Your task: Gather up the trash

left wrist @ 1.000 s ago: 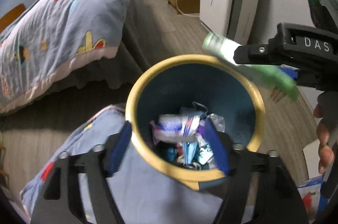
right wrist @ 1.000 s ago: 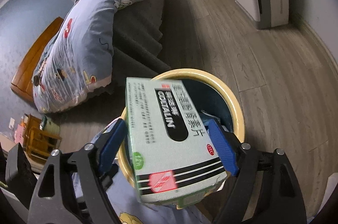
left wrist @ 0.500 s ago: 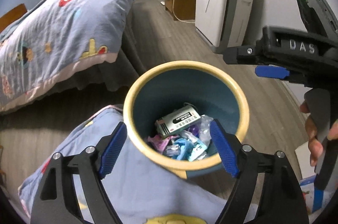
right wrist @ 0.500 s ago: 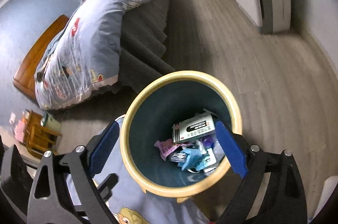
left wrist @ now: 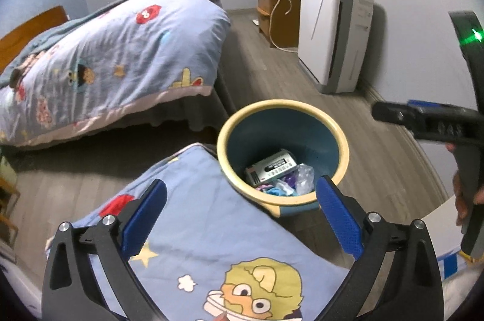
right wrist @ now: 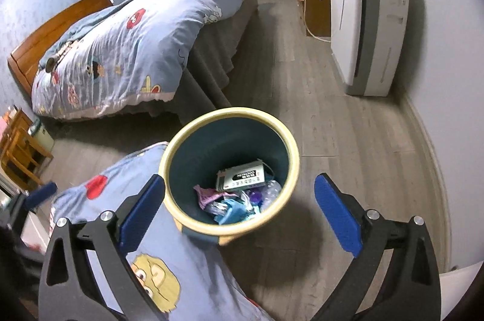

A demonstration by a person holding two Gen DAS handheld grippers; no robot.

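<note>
A blue trash bin with a yellow rim (left wrist: 302,104) (right wrist: 181,145) stands on the wood floor. Inside lie a green-and-white medicine box (left wrist: 270,166) (right wrist: 240,178) and several wrappers and plastic scraps (right wrist: 233,204). My left gripper (left wrist: 240,212) is open and empty, above and in front of the bin, over a blue cartoon quilt (left wrist: 211,230). My right gripper (right wrist: 240,207) is open and empty, above the bin's near rim. In the left wrist view the right gripper's body (left wrist: 429,121) shows at the right edge.
A bed with a blue cartoon quilt (left wrist: 106,63) (right wrist: 121,48) lies at the left. A white air purifier (left wrist: 332,33) (right wrist: 369,33) stands against the right wall, beside a wooden cabinet (left wrist: 278,15) with cables. A small wooden stand (right wrist: 18,151) is at far left.
The right gripper opened and dropped the medicine box into the bin. Both grippers then drew back and up from the bin, so it looks smaller now.
</note>
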